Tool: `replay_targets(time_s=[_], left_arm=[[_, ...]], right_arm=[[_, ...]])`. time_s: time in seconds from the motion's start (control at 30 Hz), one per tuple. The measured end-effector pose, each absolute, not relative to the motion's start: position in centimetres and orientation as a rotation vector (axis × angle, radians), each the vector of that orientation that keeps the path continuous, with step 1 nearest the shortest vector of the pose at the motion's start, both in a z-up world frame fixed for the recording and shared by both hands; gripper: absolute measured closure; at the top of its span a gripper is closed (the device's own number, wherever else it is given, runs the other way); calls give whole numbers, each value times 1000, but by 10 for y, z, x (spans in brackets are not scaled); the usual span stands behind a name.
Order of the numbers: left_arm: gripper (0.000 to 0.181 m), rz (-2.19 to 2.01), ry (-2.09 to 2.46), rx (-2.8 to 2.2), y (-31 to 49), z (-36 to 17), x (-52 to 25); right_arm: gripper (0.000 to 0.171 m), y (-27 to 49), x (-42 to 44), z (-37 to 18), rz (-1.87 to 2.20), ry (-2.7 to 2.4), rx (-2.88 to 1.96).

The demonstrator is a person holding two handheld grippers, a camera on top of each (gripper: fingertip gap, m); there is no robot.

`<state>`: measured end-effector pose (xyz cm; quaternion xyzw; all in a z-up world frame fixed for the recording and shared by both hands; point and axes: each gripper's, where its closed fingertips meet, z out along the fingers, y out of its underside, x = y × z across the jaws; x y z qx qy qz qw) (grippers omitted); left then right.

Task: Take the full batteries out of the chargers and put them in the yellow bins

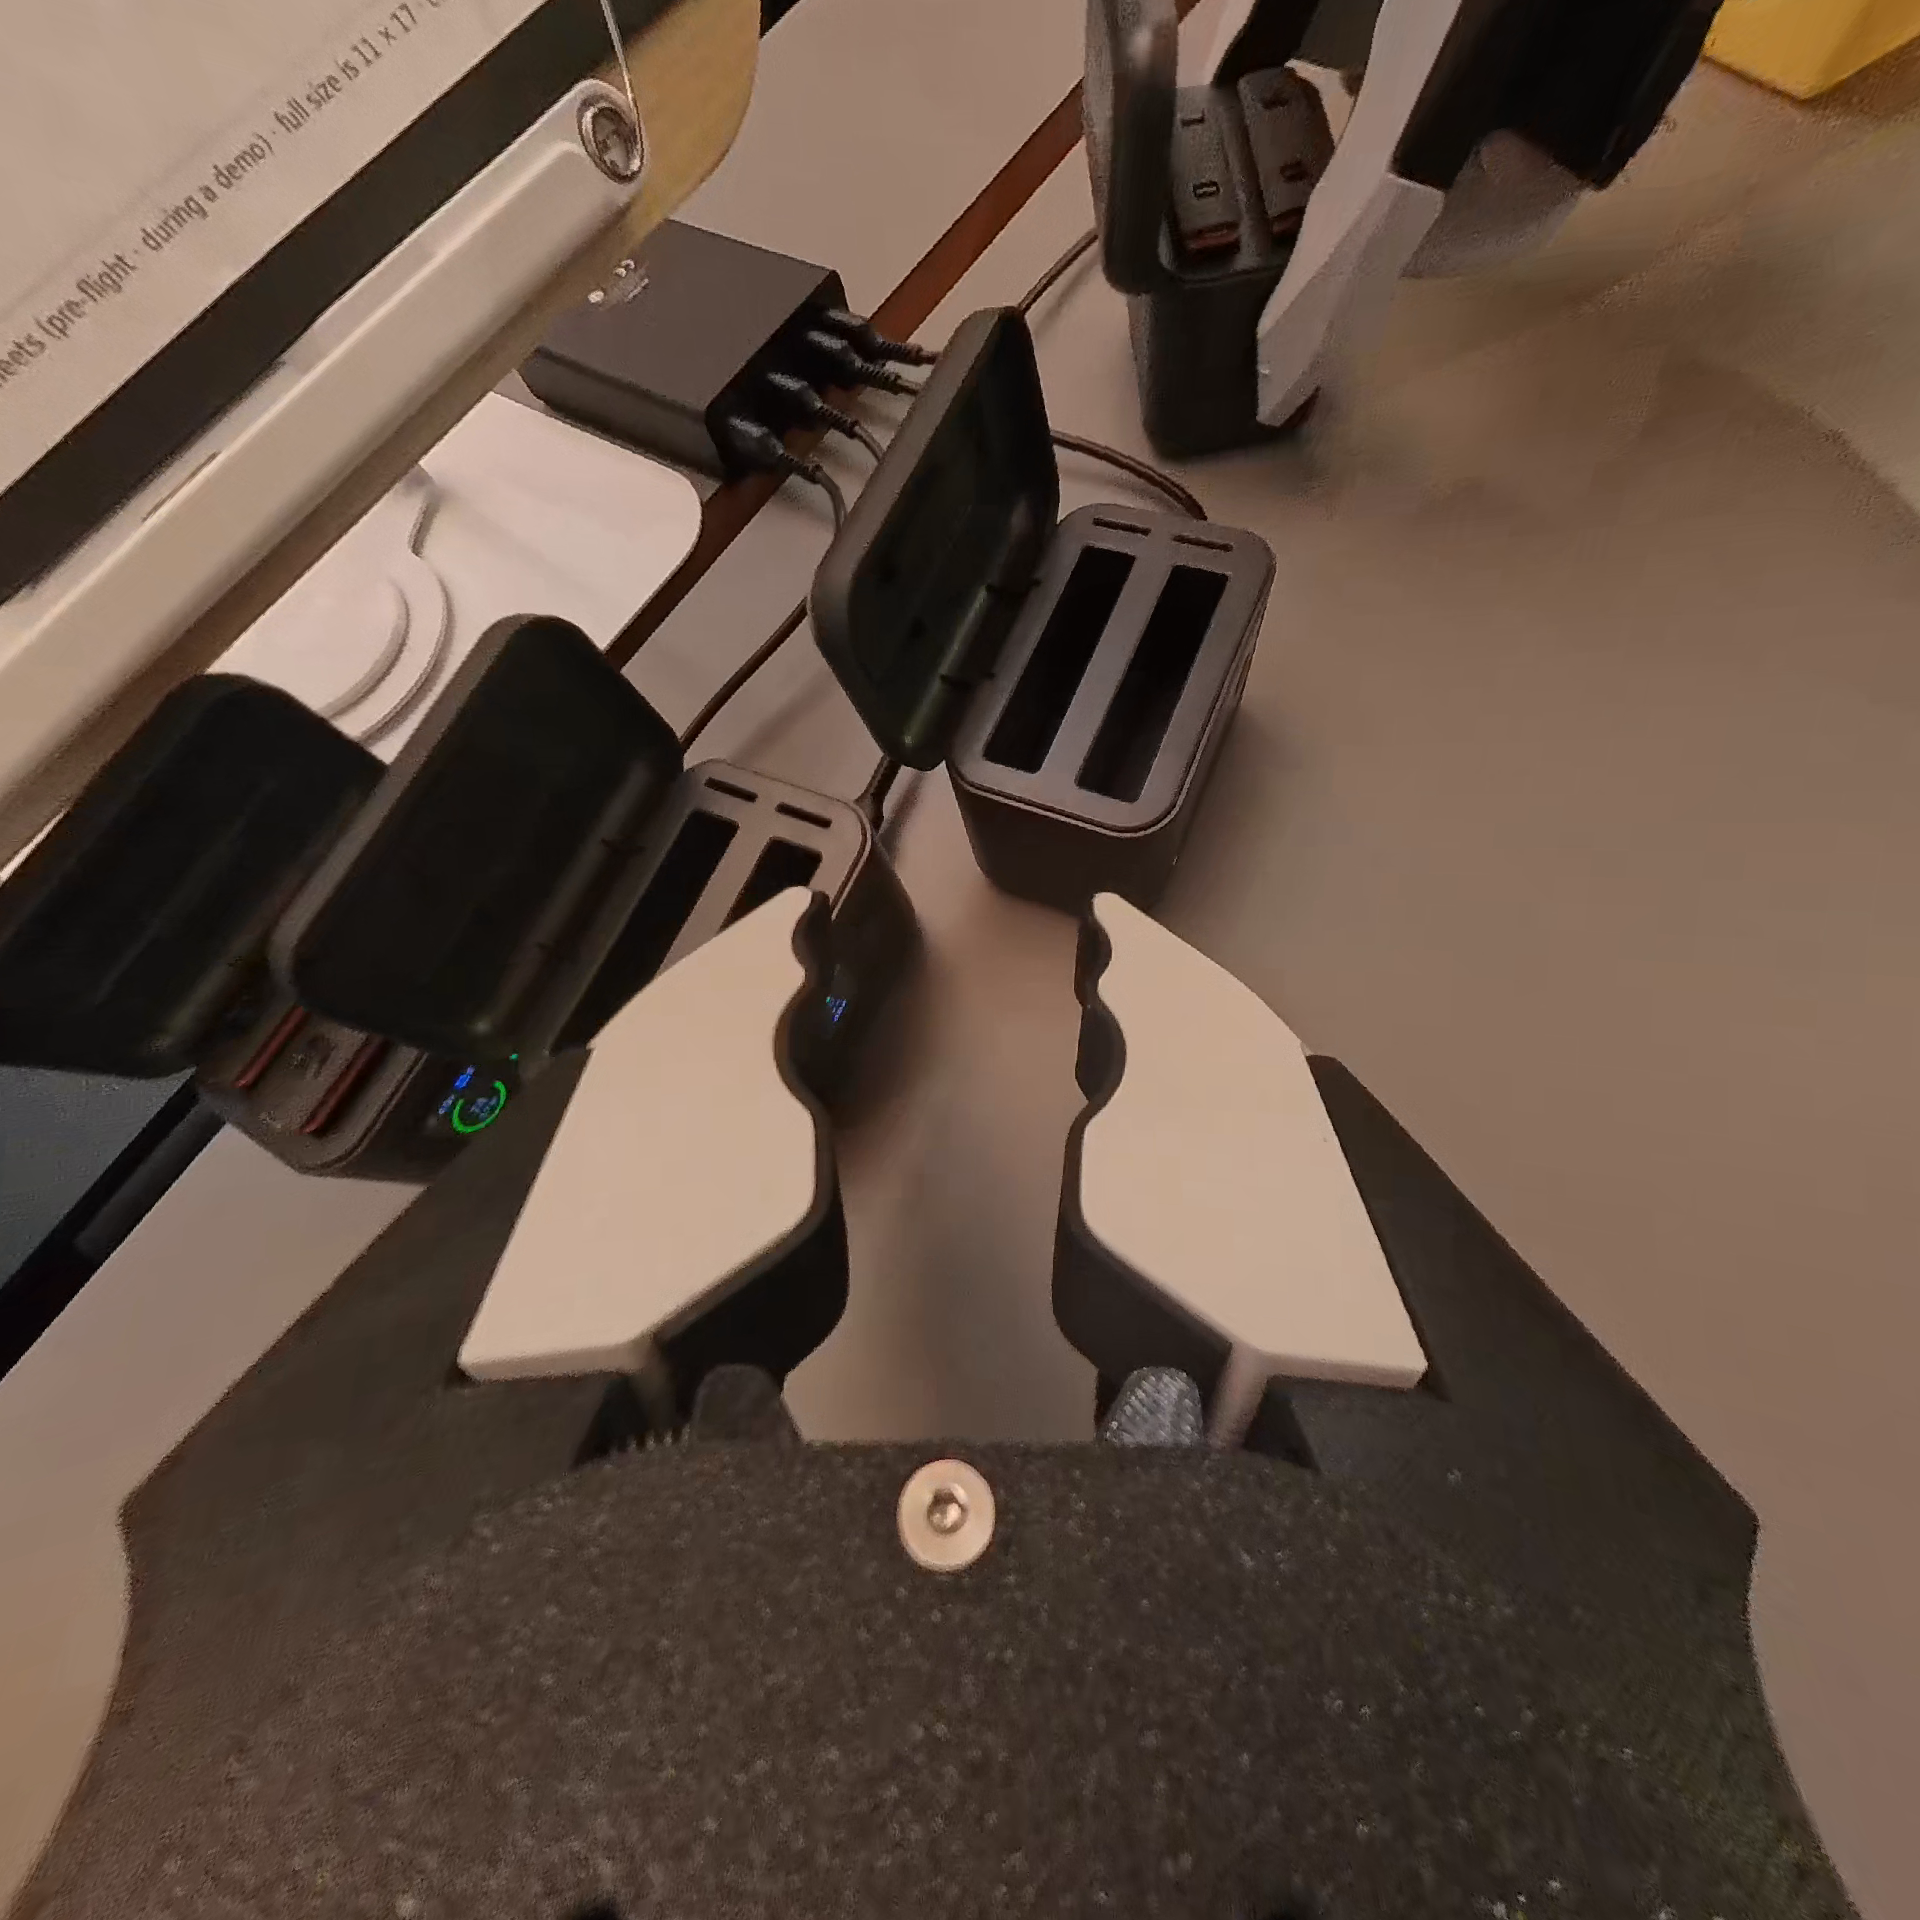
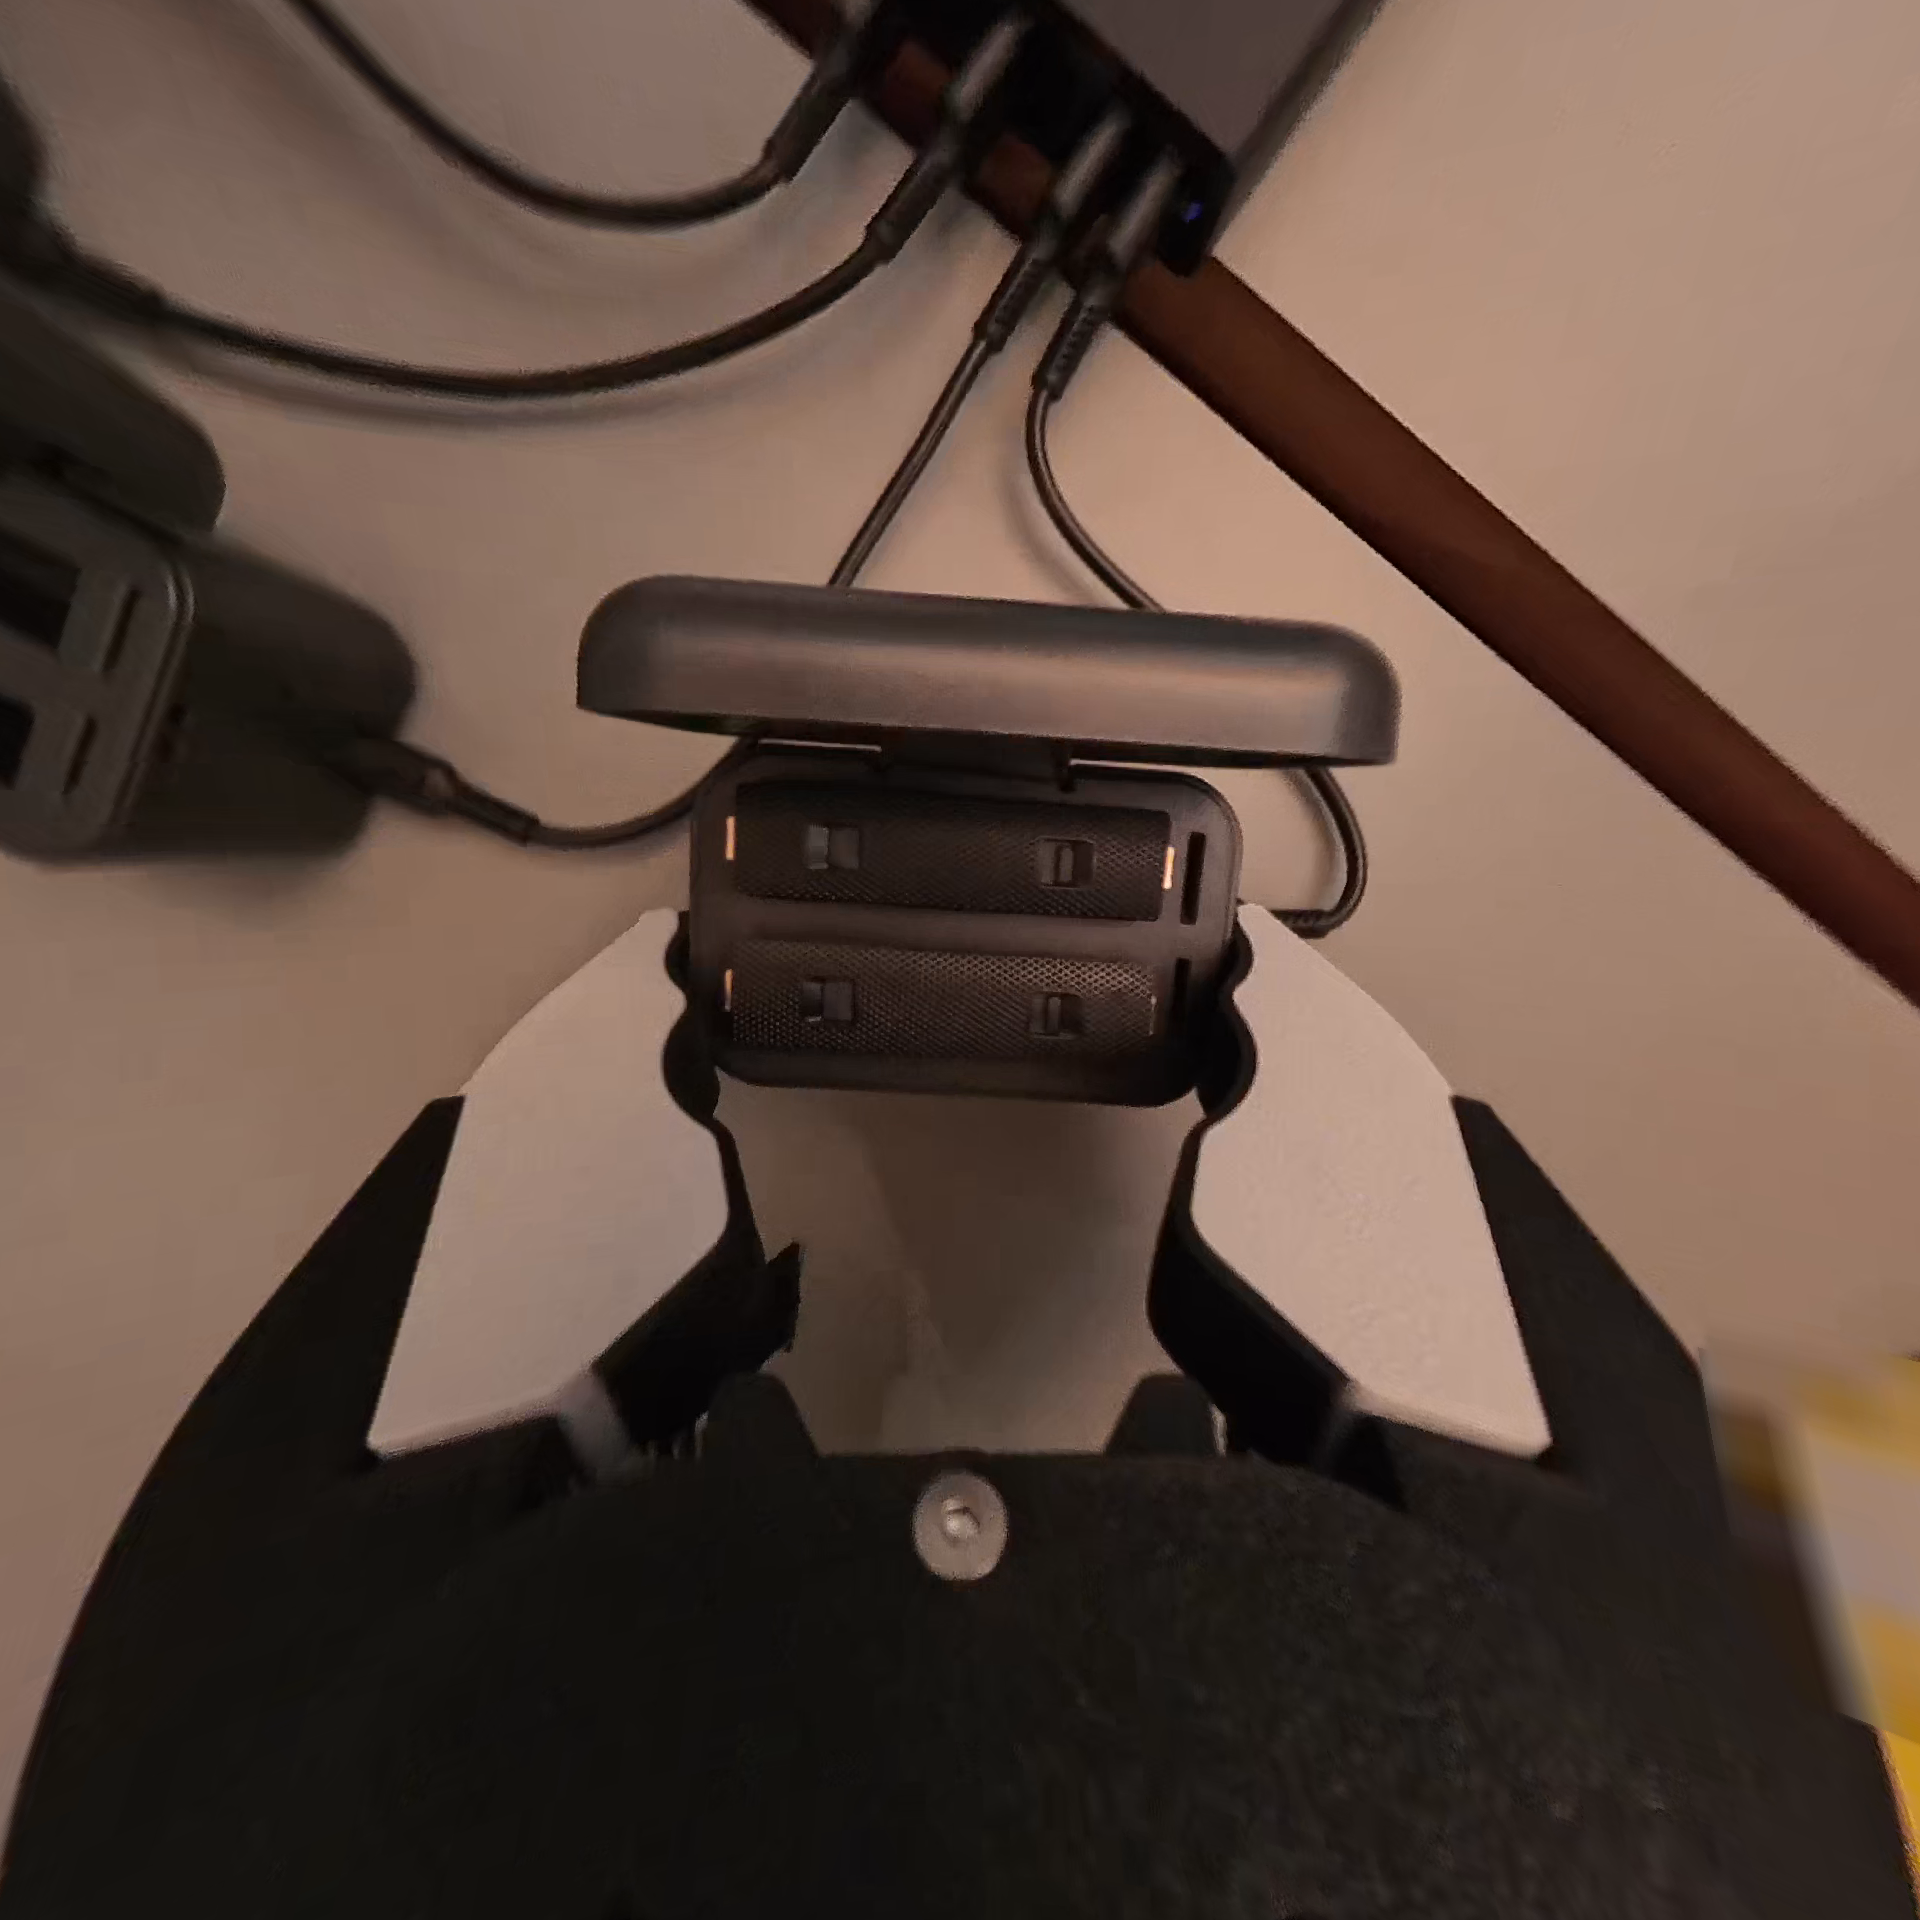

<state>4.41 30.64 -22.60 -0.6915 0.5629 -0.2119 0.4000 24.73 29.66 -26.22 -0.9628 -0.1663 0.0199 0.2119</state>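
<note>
Straddling far charger point(image 2: 964, 925) with right gripper point(image 2: 956, 977), fingers wide on either side of case, likely steadying it; lid flipped up, two batteries point(image 2: 951, 850) seated inside. Left gripper point(image 1: 945, 997) parted narrow, empty, hovering near emptied charger point(image 1: 1117, 707). Yellow bin point(image 2: 1860, 1621) at right edge.

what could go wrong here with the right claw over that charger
1. The right claw straddles the whole charger, not one of the two batteries; closing could grip and lift the case itself.
2. The open lid stands just behind the slots and may be knocked.
3. The cables plugged in behind could snag if the charger shifts.
</note>
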Motion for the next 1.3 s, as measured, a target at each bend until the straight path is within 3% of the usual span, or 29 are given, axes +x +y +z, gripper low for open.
replay_targets(time_s=[0.3, 0.53, 0.6, 0.8, 0.87, 0.97, 1.13, 1.3], left_arm=[[138, -529, 1426, -1760, 305, -232, 45], [138, -525, 1428, -1743, 304, -227, 43], [138, -533, 1420, -1743, 305, -225, 43], [138, -537, 1403, -1746, 309, -223, 39], [139, -535, 1397, -1745, 310, -223, 39], [139, -526, 1395, -1742, 311, -224, 39], [139, -518, 1405, -1734, 311, -226, 40], [139, -516, 1411, -1725, 310, -226, 40]], right_arm=[[79, 313, 235, -259, -69, 74, -2577], [78, 319, 233, -258, -112, 204, -2530], [71, 319, 231, -257, -71, 208, -2511], [62, 312, 226, -203, 119, 190, -2238], [69, 300, 234, -176, 88, 167, -2123], [91, 272, 243, -161, 36, 154, -2042], [121, 233, 229, -198, 4, 129, -2079], [163, 222, 216, -236, -66, 128, -2157]])
